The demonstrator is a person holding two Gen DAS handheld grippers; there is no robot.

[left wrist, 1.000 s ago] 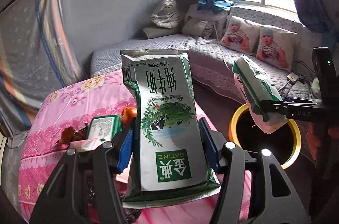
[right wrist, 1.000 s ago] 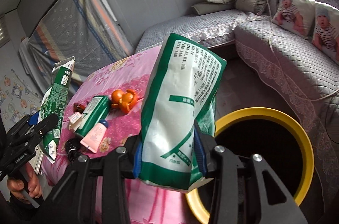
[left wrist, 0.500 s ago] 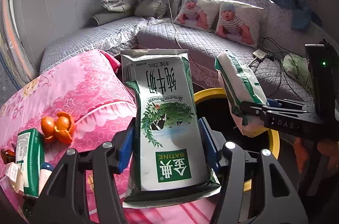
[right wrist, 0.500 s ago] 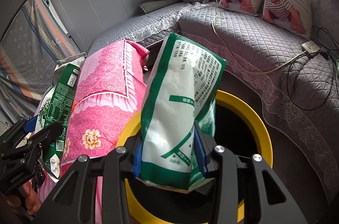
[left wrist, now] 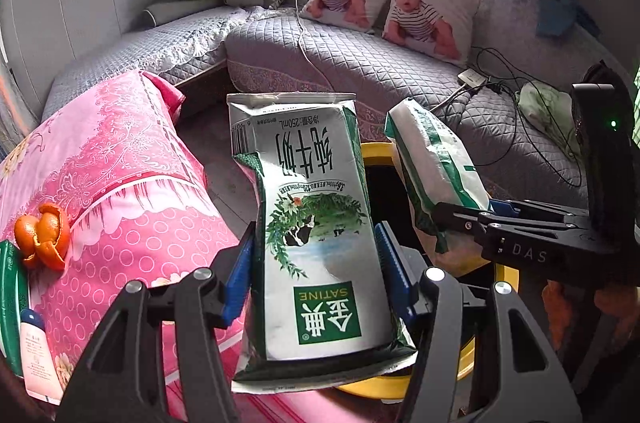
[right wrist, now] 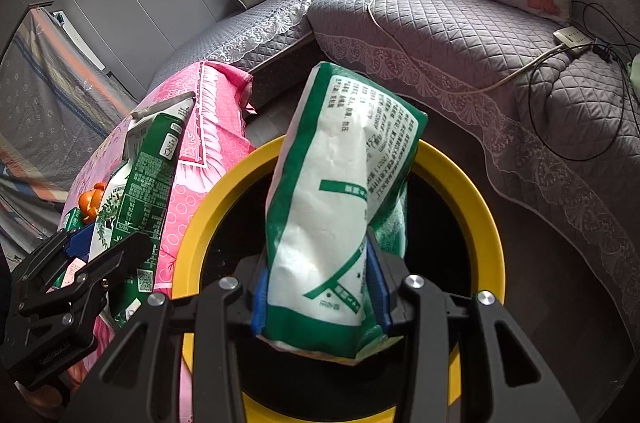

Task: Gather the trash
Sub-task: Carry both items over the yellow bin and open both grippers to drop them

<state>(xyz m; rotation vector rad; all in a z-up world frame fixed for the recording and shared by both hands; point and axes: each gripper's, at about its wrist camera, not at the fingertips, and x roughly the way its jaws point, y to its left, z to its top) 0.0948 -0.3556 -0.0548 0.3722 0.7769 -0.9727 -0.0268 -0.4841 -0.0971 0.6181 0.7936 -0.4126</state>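
Both tools hovering over the yellow-rimmed bin [right wrist: 476, 191]!
Left tool [left wrist: 316, 279] is clamping a milk carton [left wrist: 316, 223]; right tool [right wrist: 320, 287] is squeezing a green-white pouch [right wrist: 336, 199].

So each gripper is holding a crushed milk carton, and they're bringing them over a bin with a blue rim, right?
Almost: the bin's rim is yellow, not blue, as the right wrist view shows plainly. The rest holds: the left gripper and the right gripper each clamp a crushed milk carton at the bin.
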